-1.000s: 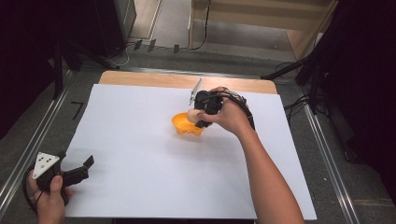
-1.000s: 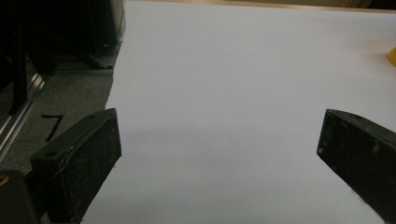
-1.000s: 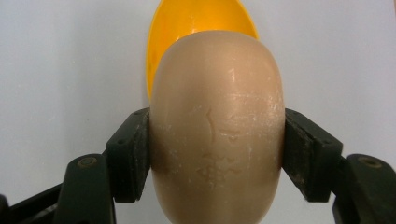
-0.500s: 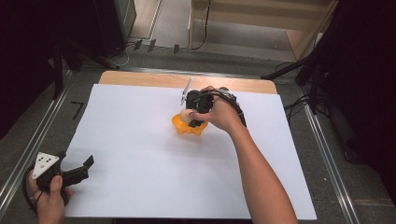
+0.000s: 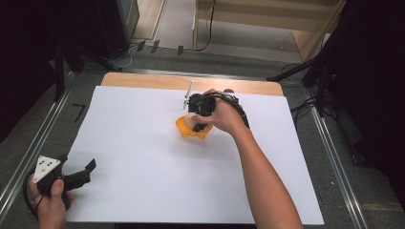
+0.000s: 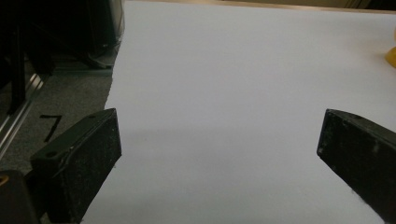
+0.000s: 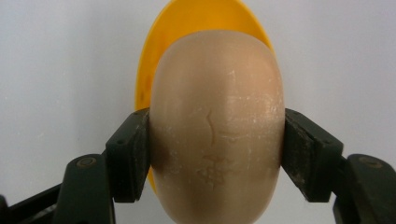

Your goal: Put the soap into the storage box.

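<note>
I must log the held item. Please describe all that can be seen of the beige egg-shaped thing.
The beige egg-shaped thing is smooth and matte, perhaps wood or plastic, with fine scratches and a faint stamped mark. The right tool clamps it on both sides. It hangs over the yellow dish on the white sheet.

Smooth scuffed beige egg [image 7: 217, 126], glossy yellow plastic dish [image 7: 187, 28], matt white paper [image 5: 143, 143]

White sheet [image 5: 143, 143] is covering most of a wooden table [image 5: 143, 79], w/ bare wood showing along the far edge. Grey floor [image 5: 43, 124] is running round it, metal rails [image 5: 334, 157] flanking both sides. Cables [image 5: 301, 107] are trailing at right (surroundings dark). Light-wood furniture [image 5: 286, 19] is standing beyond.
</note>
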A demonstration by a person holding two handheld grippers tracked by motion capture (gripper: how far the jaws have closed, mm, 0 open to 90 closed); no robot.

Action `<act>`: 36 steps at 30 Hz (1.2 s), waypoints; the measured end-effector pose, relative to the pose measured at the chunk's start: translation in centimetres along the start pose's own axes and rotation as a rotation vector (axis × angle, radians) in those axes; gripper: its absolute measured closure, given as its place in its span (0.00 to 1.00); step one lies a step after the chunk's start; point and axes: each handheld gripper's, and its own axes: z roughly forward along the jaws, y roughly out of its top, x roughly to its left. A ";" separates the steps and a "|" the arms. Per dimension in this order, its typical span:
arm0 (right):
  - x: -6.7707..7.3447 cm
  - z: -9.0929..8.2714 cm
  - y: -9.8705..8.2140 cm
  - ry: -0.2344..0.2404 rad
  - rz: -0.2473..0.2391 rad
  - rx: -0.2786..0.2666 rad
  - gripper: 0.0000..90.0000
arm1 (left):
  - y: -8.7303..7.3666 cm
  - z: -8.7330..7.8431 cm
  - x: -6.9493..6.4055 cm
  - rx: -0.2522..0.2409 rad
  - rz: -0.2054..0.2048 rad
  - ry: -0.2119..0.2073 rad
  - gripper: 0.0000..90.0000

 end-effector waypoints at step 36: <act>2.2 -3.9 -8.6 -0.047 0.308 -0.320 0.24 | 0.0 0.0 0.0 0.000 0.000 0.002 0.01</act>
